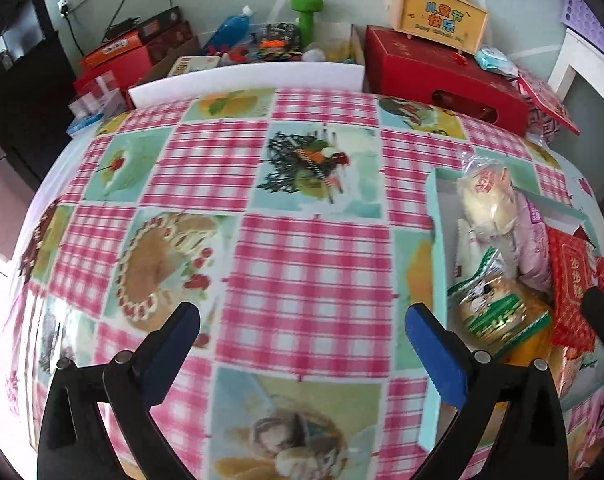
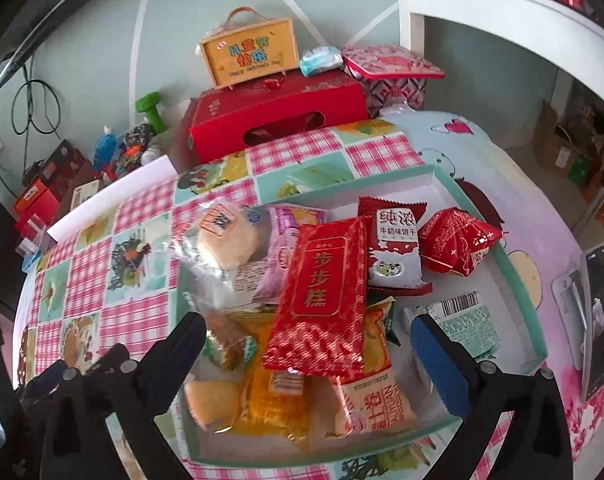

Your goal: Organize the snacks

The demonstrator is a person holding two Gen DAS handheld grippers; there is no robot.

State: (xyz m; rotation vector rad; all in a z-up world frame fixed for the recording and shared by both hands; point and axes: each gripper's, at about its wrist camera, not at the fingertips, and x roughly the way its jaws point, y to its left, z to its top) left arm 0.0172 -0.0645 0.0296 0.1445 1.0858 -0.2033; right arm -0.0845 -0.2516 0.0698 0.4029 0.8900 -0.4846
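In the left wrist view, the left claw (image 1: 302, 322) is seen spread wide and empty, its black arms tipped with blue foam pads. Beneath and ahead of it lies the surface (image 1: 309, 264), covered by a glossy pink-checked cloth printed with cakes and fruit. Just right of the right-hand pad stands the shallow mint-green cardboard tray (image 1: 437, 240), white inside. In it are heaped crinkled plastic packets: a clear-wrapped pale round bun (image 1: 487, 204) at the far end, a green-and-white packet (image 1: 497, 312) nearest the pad, and a shiny red foil packet with gold characters (image 1: 571, 292) beyond these to the right. Far ahead, past the surface edge, a long red cardboard box (image 1: 445, 80) is topped by a yellow box with a strap handle (image 1: 437, 16).

In the right wrist view, the right claw (image 2: 307, 334) is likewise held wide apart, gripping nothing, poised over the same tray (image 2: 513, 268). Between its pads lies the red foil packet (image 2: 321, 292), slanted across other snacks. A yellow translucent packet (image 2: 270, 404) is seen below it, the round bun (image 2: 226, 240) ahead to the left, a red-and-white biscuit packet (image 2: 395, 248) and a puffed red triangular packet (image 2: 457, 246) ahead to the right, and a barcoded pale green packet (image 2: 461, 320) beside the right-hand pad.
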